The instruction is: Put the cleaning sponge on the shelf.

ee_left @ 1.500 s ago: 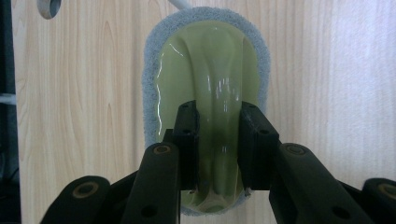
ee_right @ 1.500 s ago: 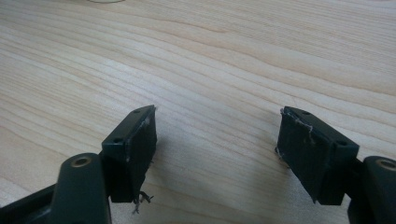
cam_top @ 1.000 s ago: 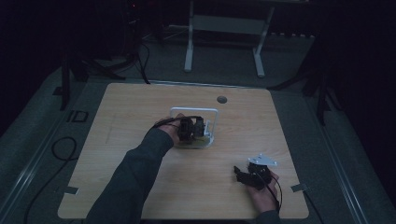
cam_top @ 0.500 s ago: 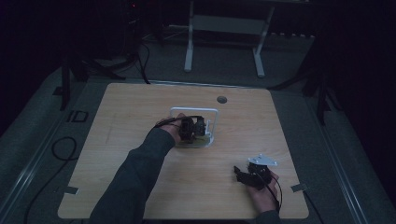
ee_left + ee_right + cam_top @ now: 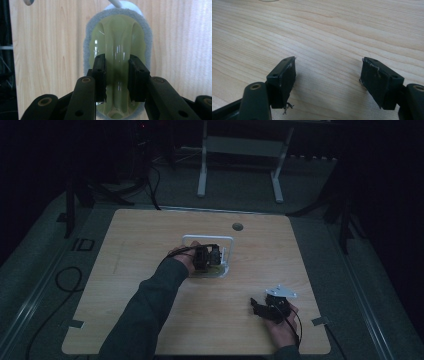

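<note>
Gripping the raised ridge of a glossy green, grey-felt-edged pad (image 5: 117, 45), the left gripper (image 5: 117, 75) hides its near end, while the right gripper's (image 5: 328, 75) fingers gape over the counter (image 5: 337, 30).

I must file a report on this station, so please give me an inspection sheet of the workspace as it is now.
Surface: light wooden table, with a round hole near its far edge.
Job's things: green scrubber with a grey felt rim, lying flat inside a white frame.
Clutter: nothing seen.
Grippers: left gripper closed on the scrubber's raised middle ridge; right gripper open over bare wood, holding nothing.
Cables: one trails from each gripper; another cable lies on the floor at the left.
Surroundings: dark room, white stand behind the table.
</note>
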Demonstrator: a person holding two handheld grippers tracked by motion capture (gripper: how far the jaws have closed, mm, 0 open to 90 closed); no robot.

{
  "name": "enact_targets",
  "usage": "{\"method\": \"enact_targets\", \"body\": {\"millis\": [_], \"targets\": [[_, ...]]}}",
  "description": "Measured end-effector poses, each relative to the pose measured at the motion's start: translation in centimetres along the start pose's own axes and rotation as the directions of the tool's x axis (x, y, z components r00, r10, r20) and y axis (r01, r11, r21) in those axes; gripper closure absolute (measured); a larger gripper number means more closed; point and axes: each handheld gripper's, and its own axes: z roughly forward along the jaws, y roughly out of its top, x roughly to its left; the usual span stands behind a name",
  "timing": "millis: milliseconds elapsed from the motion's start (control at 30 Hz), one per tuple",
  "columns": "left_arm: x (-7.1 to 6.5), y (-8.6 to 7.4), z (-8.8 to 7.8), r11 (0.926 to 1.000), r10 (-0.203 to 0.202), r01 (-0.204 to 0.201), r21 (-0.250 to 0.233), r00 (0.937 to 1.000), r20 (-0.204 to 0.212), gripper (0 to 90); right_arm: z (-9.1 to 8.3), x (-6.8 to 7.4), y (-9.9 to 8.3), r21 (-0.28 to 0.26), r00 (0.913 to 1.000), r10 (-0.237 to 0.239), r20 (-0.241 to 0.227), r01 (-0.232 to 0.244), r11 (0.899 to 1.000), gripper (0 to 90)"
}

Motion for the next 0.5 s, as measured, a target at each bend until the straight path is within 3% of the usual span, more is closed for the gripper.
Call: {"method": "enact_targets", "body": {"millis": [300,500], "targets": [[0.06,0.17,0.56,0.9996,0.024,-0.023,0.015,0.9986,-0.048,71.1,0.0,0.0,0.0,0.0,1.0,0.0,0.0,0.0,1.0,27.9],[0.13,0.13,0.63,1.0,0.004,-0.004,0.006,0.9985,-0.055,66.9,0.0,0.0,0.0,0.0,1.0,0.0,0.0,0.0,1.0,27.9]]}}
